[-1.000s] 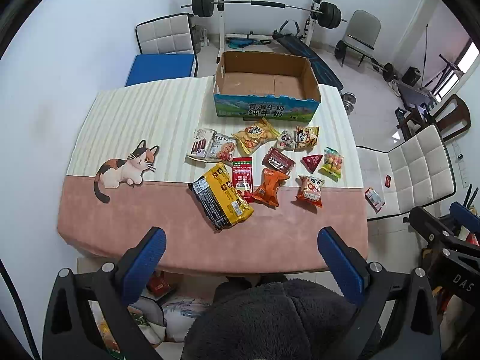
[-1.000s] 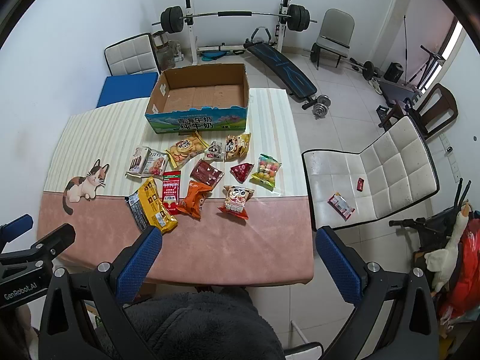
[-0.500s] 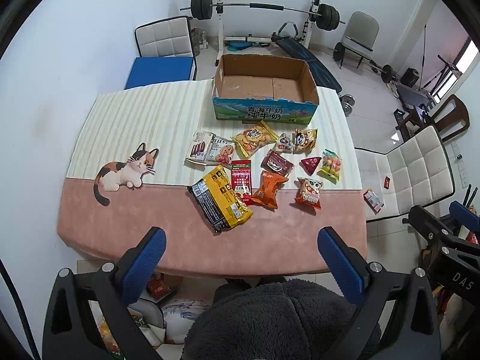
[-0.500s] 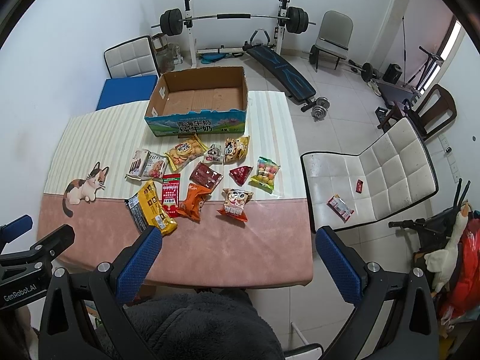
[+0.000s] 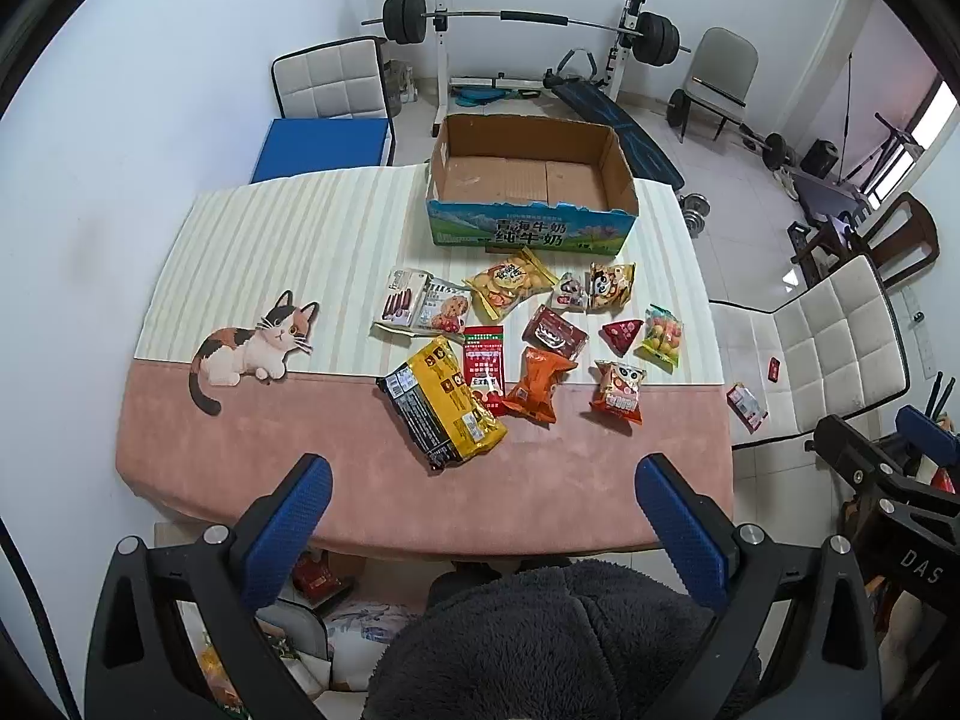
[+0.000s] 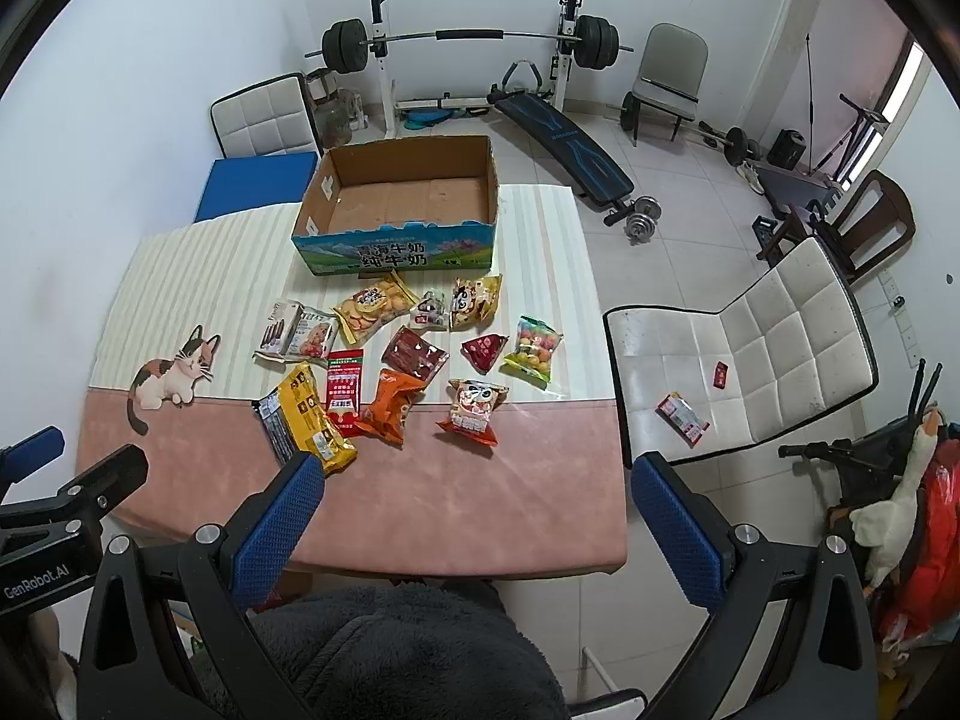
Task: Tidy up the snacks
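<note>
Left wrist view. My left gripper [image 5: 483, 501] is spread wide, nothing between its blue fingers [image 5: 288, 531], held above the table's [image 5: 252, 456] near edge. The box [image 5: 531, 189] sits at the far edge, open-topped, and I see only bare cardboard inside. The snacks lie loose between box and near edge:
- yellow-black pack [image 5: 441, 405], nearest me, on the pink band
- red sachet [image 5: 485, 363], touching it
- orange bag [image 5: 539, 387]
- panda bag [image 5: 618, 399]
- biscuit bag [image 5: 509, 285], just before the box
- white packs [image 5: 423, 309], toward the left edge
- candy bag [image 5: 661, 333], toward the right edge

A printed cat [image 5: 252, 348] marks the cloth near the left edge. My right gripper's body shows at the frame's right margin; from here I cannot tell its opening.

Right wrist view. My right gripper [image 6: 477, 507] is likewise wide open and holds nothing, over the near right corner. Same box [image 6: 399, 204], nothing in it. This view alone shows the whole chair [image 6: 756, 348] beside the right edge with two small packets [image 6: 681, 417] on its seat, well apart from the table snacks, and a goose toy [image 6: 894, 504] on the floor.
</note>
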Demonstrator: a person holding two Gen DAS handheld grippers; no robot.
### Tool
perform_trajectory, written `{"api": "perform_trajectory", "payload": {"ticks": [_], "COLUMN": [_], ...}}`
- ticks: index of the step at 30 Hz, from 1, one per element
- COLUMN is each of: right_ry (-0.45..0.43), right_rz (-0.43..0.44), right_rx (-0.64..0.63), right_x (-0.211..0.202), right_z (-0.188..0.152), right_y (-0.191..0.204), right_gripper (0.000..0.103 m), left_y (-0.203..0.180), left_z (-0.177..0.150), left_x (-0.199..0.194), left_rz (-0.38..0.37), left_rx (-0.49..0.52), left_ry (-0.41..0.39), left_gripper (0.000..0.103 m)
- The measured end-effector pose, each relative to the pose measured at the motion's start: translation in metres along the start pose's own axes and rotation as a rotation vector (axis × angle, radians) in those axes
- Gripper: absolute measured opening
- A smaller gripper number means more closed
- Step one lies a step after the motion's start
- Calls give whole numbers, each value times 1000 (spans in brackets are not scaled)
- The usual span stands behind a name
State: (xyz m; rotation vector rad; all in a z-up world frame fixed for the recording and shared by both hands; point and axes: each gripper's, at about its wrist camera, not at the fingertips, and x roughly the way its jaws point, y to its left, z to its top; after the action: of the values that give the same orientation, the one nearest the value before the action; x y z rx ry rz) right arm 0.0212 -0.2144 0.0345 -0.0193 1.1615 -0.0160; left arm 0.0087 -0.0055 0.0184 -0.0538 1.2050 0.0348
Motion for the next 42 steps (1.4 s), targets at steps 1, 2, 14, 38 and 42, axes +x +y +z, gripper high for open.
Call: {"api": "perform_trajectory", "payload": {"ticks": [1, 2, 14, 38, 42], "right_ry": [0, 0, -4, -21, -18], "right_rz": [-1, 1, 3, 18, 22], "right_rx": [0, 0, 0, 4, 5], "right_x": [0, 0, -4, -15, -11], "right_z": [0, 0, 5, 11, 11], "right_y": [0, 0, 1, 0, 0], "right_gripper": [103, 103, 103, 103, 103], "left_y": [0, 1, 0, -6, -6], "left_z": [1, 2, 1, 7, 7], "left_x": [0, -2, -5, -9, -9], "left_rz": [-1, -2, -5, -7, -7], "left_rx": [0, 0, 2, 4, 3], "left_ry": [-1, -2, -13, -25, -25], "left_gripper": [103, 103, 103, 103, 103]}}
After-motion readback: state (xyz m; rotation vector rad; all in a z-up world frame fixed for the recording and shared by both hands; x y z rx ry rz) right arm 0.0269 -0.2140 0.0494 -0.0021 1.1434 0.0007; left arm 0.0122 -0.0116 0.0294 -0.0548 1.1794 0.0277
